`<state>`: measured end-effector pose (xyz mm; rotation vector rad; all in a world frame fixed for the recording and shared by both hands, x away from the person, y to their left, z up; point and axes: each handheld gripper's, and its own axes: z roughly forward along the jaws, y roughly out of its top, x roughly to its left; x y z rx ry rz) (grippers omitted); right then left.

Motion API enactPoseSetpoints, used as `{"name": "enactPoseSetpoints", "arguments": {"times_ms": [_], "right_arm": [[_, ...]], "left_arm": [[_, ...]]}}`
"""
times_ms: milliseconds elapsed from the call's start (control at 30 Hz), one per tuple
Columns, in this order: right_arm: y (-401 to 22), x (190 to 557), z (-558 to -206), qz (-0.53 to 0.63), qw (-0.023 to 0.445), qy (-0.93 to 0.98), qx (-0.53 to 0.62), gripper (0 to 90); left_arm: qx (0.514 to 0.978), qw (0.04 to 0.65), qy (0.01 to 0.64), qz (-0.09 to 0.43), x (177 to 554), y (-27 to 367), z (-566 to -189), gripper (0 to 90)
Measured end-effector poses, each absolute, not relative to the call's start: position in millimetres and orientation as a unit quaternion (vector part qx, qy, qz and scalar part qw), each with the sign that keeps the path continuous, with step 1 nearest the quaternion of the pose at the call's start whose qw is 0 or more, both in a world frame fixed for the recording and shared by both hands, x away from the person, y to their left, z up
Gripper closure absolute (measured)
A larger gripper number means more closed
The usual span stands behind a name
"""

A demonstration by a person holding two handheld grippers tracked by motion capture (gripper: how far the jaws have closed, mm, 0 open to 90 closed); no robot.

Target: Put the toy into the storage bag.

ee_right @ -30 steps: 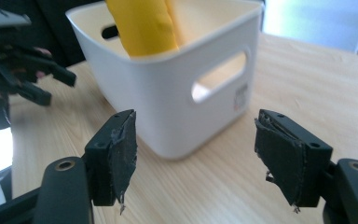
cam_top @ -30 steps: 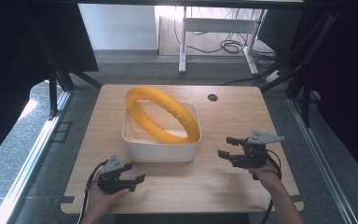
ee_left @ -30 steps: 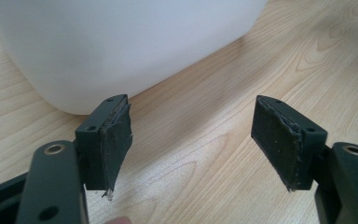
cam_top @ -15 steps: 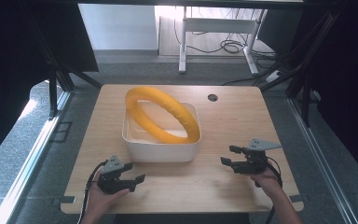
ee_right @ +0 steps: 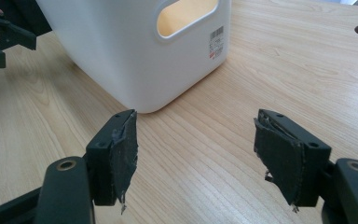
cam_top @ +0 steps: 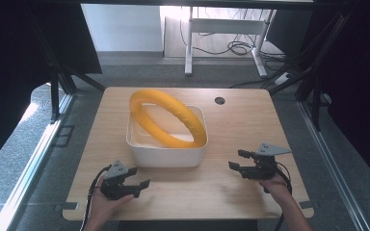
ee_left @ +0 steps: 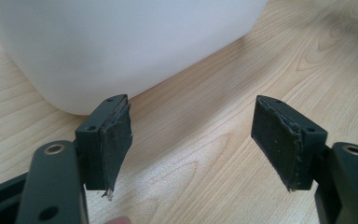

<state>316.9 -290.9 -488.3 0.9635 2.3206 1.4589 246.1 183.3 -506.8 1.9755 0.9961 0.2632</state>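
At the lower left of the high view, the left gripper [cam_top: 134, 177] is held over the wooden table [cam_top: 241, 120] with its jaws spread wide and nothing between them. At the lower right, the right gripper [cam_top: 240, 160] is likewise held agape and empty. Above them, at the centre of the frame, a white bin [cam_top: 166, 156] is seen on the table, with a yellow ring [cam_top: 166, 115] leaning tilted inside it. A round hole [cam_top: 219, 100] is seen in the tabletop further up.
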Motion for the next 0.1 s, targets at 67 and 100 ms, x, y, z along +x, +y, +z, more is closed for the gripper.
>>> {"name": "enactPoseSetpoints", "arguments": {"times_ms": [67,100], "right_arm": [[-290.8,317.1,-488.7,0.497,0.119,0.794,0.33,30.1],[-290.6,317.5,-489.2,0.495,0.121,0.794,0.331,29.9]], "left_arm": [[0.796,0.441,0.401,0.106,246.2,183.5,-506.6,28.8],[0.796,0.441,0.402,0.106,246.2,183.6,-506.5,28.8]]}}
